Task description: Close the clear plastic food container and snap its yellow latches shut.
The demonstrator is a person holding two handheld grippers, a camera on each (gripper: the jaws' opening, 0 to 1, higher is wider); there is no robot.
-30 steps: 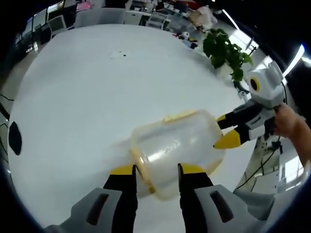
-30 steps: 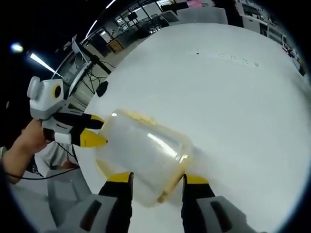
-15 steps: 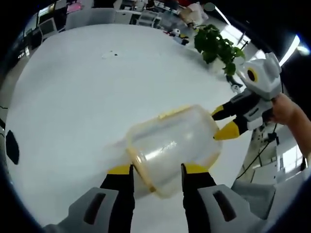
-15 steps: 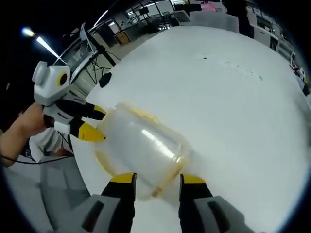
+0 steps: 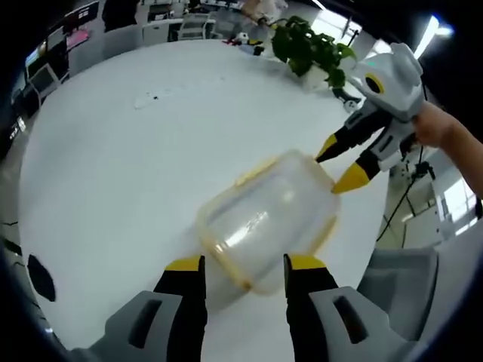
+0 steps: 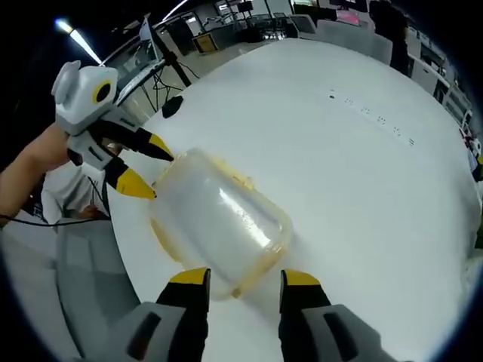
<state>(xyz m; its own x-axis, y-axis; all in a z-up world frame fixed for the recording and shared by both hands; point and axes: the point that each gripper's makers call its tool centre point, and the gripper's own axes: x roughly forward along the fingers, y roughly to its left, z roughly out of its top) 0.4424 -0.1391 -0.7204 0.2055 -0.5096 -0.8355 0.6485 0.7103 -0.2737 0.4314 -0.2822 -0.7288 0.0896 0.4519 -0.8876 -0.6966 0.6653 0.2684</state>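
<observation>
left gripper view: container (image 5: 264,222) on white table (image 5: 113,173); left gripper (image 5: 243,265) spread at near end, right gripper (image 5: 339,164) spread at far end.

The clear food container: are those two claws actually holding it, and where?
Each open gripper, left and right, brackets one end of the container; an actual grip cannot be told.

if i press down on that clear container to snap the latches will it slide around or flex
The clear container looks empty and thin-walled, so it is probably light and may skid on the smooth white table unless braced from both ends. Its translucent lid will likely flex slightly under pressure. The left tool and right tool bracket opposite ends, which should help steady it.
</observation>
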